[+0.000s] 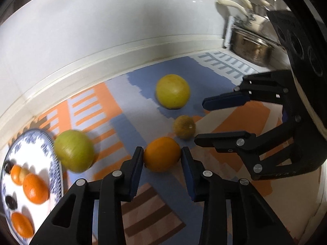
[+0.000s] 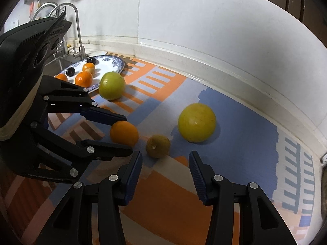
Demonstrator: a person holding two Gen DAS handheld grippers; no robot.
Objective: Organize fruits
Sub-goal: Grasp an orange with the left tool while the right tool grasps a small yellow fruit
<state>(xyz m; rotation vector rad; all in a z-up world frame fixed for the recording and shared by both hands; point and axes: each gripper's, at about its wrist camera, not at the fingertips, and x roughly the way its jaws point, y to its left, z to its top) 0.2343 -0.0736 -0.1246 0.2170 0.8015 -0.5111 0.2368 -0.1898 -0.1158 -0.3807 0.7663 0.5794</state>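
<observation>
1. Left tongs [image 1: 161,155] sit nearest the left wrist camera, their two blue-padded jaws set on either side of an orange [image 1: 162,154]. Both pads look to be touching its flanks; whether they are pressing cannot be told.
2. That orange rests on a patterned mat [image 1: 130,114] of orange, blue and brown blocks, which covers the bench.
3. Right tongs [image 2: 165,158] stand wide open and hold nothing. Bare mat lies between their jaws.
4. Just beyond the right tongs' tips lies a small brownish-green fruit [image 2: 158,146], close beside the orange and apart from both tongs.
5. Farther back, on the blue patch of the mat, sits a large yellow fruit [image 2: 196,122], free of contact.
6. To the left, a green fruit [image 1: 74,150] rests on the mat just beside the rim of a blue-and-white plate [image 1: 53,143].
7. On the plate lie several small oranges [image 1: 35,188] and two dark round fruits [image 1: 11,202].
8. Behind the plate, in the right wrist view, stands a curved tap [image 2: 76,20] at a sink.
9. At the far right of the bench, in the left wrist view, stands a steel pot [image 1: 253,49].
</observation>
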